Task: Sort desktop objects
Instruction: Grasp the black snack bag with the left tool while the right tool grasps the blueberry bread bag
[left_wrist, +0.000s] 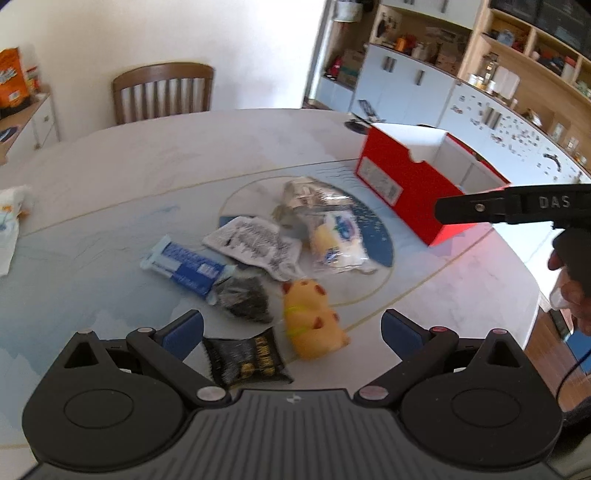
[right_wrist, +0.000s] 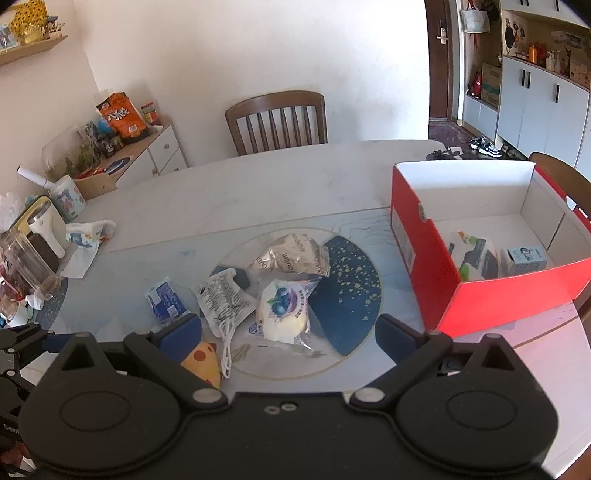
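Now | left gripper (left_wrist: 291, 328) released | right gripper (right_wrist: 288, 334) released | yellow toy (left_wrist: 314, 321) orange-spotted, lying sideways

Embossed "DAS" on the black arm of the right hand-held gripper (left_wrist: 524, 206), just right of the red box (left_wrist: 406, 184). White label on the near end of the red box: print too small to read. Large Chinese characters on the orange bag (right_wrist: 123, 118), well left of the red box (right_wrist: 480, 295); not legible. Print on the snack packets left of the box: blurred, unreadable.
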